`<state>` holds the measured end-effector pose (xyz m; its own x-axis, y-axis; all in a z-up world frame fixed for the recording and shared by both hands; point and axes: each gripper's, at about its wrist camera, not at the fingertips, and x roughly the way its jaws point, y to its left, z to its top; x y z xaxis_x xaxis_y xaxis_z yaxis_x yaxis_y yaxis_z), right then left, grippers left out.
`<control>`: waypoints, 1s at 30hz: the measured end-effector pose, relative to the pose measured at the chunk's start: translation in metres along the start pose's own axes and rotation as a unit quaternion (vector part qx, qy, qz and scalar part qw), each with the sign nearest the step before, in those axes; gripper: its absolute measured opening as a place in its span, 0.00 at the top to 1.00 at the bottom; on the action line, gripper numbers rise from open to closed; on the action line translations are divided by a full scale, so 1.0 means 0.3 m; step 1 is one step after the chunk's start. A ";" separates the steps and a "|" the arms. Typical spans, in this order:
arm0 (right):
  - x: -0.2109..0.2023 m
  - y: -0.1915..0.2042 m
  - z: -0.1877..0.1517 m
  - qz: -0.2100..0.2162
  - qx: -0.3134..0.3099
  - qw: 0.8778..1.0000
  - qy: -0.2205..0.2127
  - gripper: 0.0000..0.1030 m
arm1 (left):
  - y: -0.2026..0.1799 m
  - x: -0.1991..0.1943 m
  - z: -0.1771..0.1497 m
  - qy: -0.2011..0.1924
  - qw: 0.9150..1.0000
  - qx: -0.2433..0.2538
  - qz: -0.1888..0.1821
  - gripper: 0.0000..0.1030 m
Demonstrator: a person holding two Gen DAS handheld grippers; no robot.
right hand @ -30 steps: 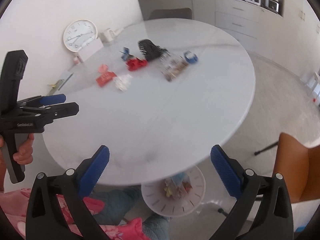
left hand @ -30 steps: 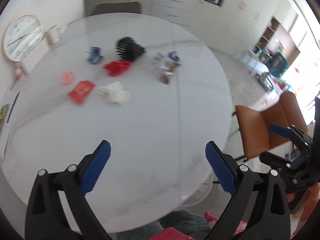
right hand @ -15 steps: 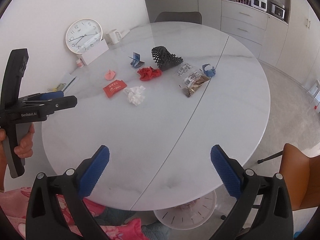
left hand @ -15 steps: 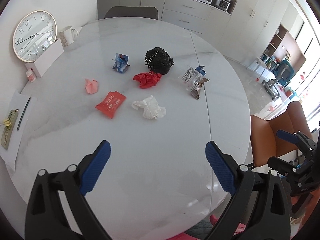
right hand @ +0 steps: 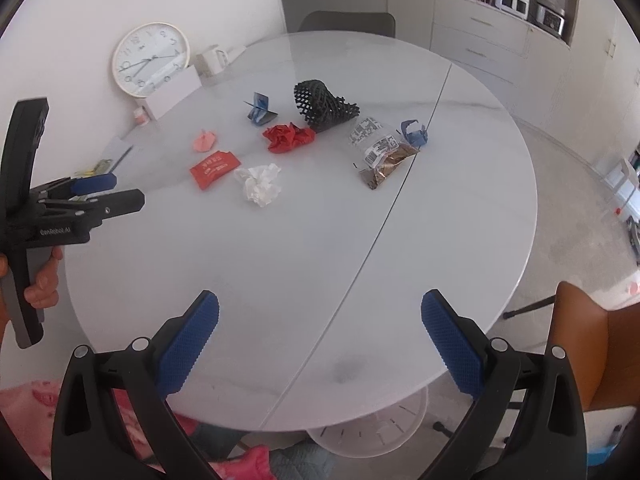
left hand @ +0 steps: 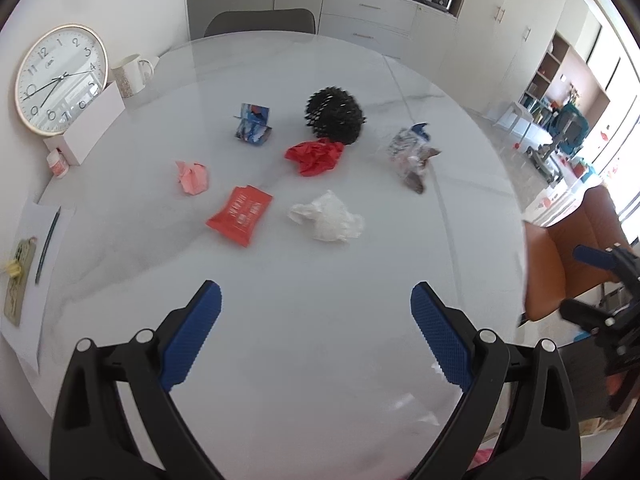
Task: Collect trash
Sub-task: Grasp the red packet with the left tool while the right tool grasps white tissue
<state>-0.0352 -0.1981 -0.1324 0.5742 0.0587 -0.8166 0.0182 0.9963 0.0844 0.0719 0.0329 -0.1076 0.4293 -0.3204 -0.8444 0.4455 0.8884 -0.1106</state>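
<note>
Trash lies on the far half of the round white table (left hand: 320,300): a white tissue wad (left hand: 328,218), a red packet (left hand: 240,215), a pink wad (left hand: 193,176), crumpled red paper (left hand: 314,155), a black mesh holder (left hand: 335,116) on its side, a blue folded wrapper (left hand: 253,124), and a clear snack bag (left hand: 410,154). My left gripper (left hand: 316,332) is open and empty above the near table. My right gripper (right hand: 320,336) is open and empty over the near edge, the tissue wad (right hand: 260,184) far ahead.
A wall clock (left hand: 60,80), a mug (left hand: 130,74) and a white box (left hand: 86,128) stand at the far left. Paper, a pen and a phone lie at the left edge. An orange chair (left hand: 568,256) stands at the right, a grey chair (left hand: 260,22) behind.
Both grippers have risen and moved forward over the table. The trash now shows closer and lower in both views. Both jaws stay open.
</note>
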 end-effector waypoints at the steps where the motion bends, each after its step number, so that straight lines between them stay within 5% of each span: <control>1: 0.018 0.011 0.012 0.004 0.005 1.000 0.002 0.02 | 0.028 0.035 0.013 0.004 1.000 0.010 0.003 0.11; 14: 0.367 0.136 0.189 -0.006 0.065 0.997 0.049 0.02 | 0.219 0.505 0.172 0.073 0.994 0.079 -0.008 0.19; 18: 0.448 0.164 0.227 -0.013 0.068 0.996 0.063 0.02 | 0.224 0.586 0.183 0.096 0.991 0.097 0.002 0.40; 21: 0.511 0.180 0.259 -0.016 0.074 0.995 0.071 0.02 | 0.245 0.604 0.196 0.094 0.992 0.082 0.003 0.55; 30: 0.677 0.274 0.368 -0.031 0.034 0.996 0.079 0.10 | 0.296 0.560 0.234 0.094 0.994 0.042 -0.037 0.56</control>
<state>0.1733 -0.1112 -0.2282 0.4349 0.0124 -0.9004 0.1074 0.9921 0.0656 0.2386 0.0350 -0.2225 0.2411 -0.3099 -0.9197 0.5375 0.8316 -0.1393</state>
